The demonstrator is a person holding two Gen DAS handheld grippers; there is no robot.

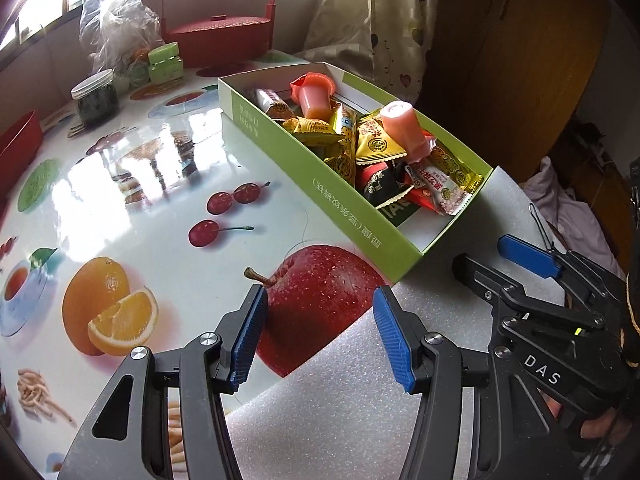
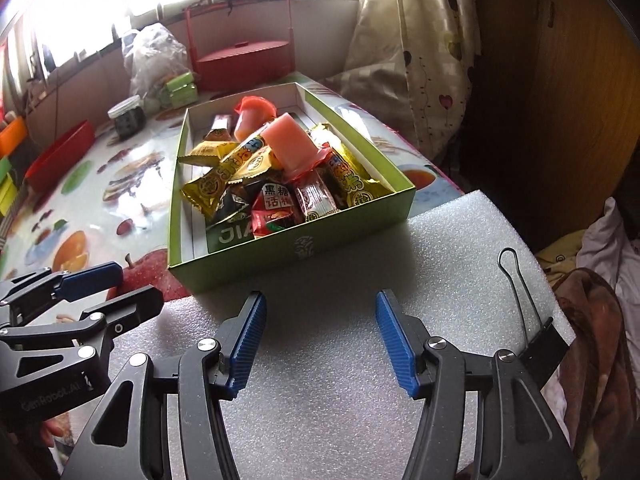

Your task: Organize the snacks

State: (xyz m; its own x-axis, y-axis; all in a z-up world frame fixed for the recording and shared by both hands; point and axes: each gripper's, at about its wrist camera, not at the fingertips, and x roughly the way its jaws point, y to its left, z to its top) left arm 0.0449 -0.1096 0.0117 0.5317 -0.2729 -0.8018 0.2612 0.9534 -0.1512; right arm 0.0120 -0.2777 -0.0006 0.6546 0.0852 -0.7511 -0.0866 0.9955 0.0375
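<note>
A green cardboard box [image 1: 320,184] [image 2: 320,248] lies open on the fruit-print table, holding several wrapped candies [image 1: 372,144] [image 2: 208,188]. Two pink jelly cups sit on the pile, one tipped over [image 1: 400,126] [image 2: 290,146] and one further back [image 1: 314,96] [image 2: 250,116]. My left gripper [image 1: 320,300] [image 2: 136,284] hovers open and empty at the edge of the white foam sheet [image 1: 340,400] [image 2: 340,360], near the box's left corner. My right gripper [image 2: 320,300] [image 1: 484,254] stands open over the foam just in front of the box, with nothing between its fingers.
A black binder clip [image 2: 536,332] lies on the foam at the table's right edge. Behind the box stand a red handled basket [image 1: 218,36], a plastic bag [image 1: 116,24], a dark jar [image 1: 96,98] and green tubs. A red tray [image 1: 20,144] sits far left. A curtain hangs right.
</note>
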